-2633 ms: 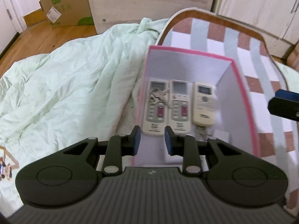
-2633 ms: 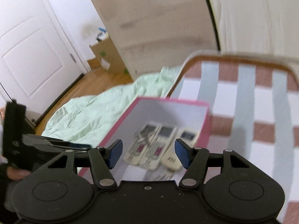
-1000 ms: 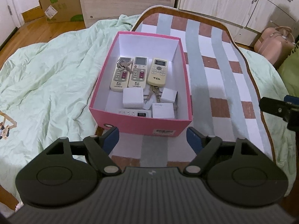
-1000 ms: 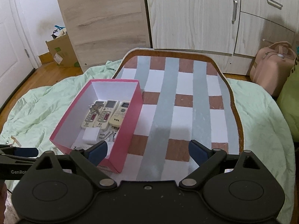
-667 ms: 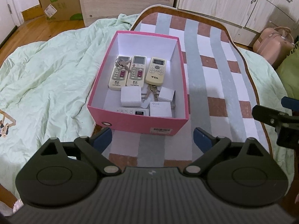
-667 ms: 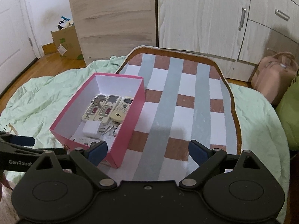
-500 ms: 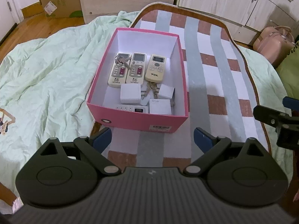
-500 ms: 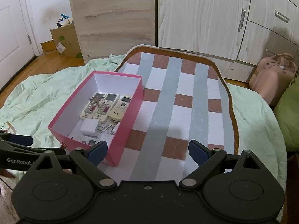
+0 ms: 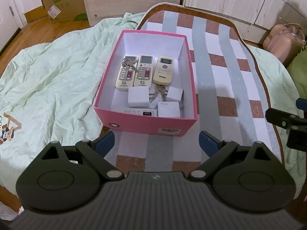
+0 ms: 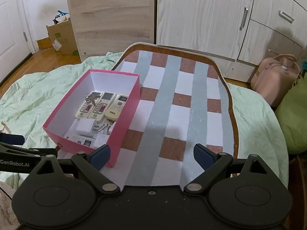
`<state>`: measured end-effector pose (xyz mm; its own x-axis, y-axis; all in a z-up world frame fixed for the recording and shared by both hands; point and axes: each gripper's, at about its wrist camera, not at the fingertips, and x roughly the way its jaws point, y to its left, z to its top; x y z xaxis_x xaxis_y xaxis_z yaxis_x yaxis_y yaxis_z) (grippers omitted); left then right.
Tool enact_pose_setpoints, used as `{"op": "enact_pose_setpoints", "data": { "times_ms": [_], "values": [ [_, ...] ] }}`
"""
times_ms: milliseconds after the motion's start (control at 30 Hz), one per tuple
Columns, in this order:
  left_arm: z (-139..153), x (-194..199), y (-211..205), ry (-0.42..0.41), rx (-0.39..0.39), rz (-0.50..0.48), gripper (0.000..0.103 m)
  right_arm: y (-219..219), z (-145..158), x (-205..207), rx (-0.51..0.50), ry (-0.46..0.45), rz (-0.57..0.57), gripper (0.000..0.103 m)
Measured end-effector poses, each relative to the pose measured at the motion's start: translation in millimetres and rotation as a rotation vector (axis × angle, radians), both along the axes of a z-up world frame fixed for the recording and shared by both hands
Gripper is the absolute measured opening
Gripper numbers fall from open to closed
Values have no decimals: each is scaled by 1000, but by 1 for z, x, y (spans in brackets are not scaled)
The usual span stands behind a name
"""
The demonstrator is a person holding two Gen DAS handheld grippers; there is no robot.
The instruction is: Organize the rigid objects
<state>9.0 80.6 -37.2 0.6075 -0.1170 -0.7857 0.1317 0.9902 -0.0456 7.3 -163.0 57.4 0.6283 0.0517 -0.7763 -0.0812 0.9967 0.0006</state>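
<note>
Both tools spread wide, nothing between the fingers. Left tool hangs above the near end of the checked mat, w/ the pink box straight ahead just past its fingertips, apart from them. Box sits on the mat's left part, beside the pale green quilt. Inside, far row: 3 remotes side by side — left white remote w/ a bunch of keys lying on its upper half, middle white remote touching it, cream TCL remote on the right. Near row: white adapter, a 2nd set of keys between it and a small white cube, another white block at the near right corner, & a flat white remote along the near wall. Right tool is over the mat's bare middle; box lies ahead-left of it, its near corner just beside the left fingertip in the right wrist view — touching or not, can't tell. Left tool's side shows at that view's left edge; right tool's fingertip shows at the right edge of the left wrist view, well right of the box. Pink bag beyond the bed by the cupboards.
</note>
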Motion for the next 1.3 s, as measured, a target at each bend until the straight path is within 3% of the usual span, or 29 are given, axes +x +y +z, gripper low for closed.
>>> {"op": "enact_pose_setpoints", "data": {
  "times_ms": [267, 1300],
  "values": [
    [-4, -8, -4, -46, 19, -17, 95, 2, -4, -1, -9, 9, 14, 96],
    [-11, -10, -2, -13, 59, 15, 95, 4, -13, -3, -24, 28, 18, 96]
  ]
}}
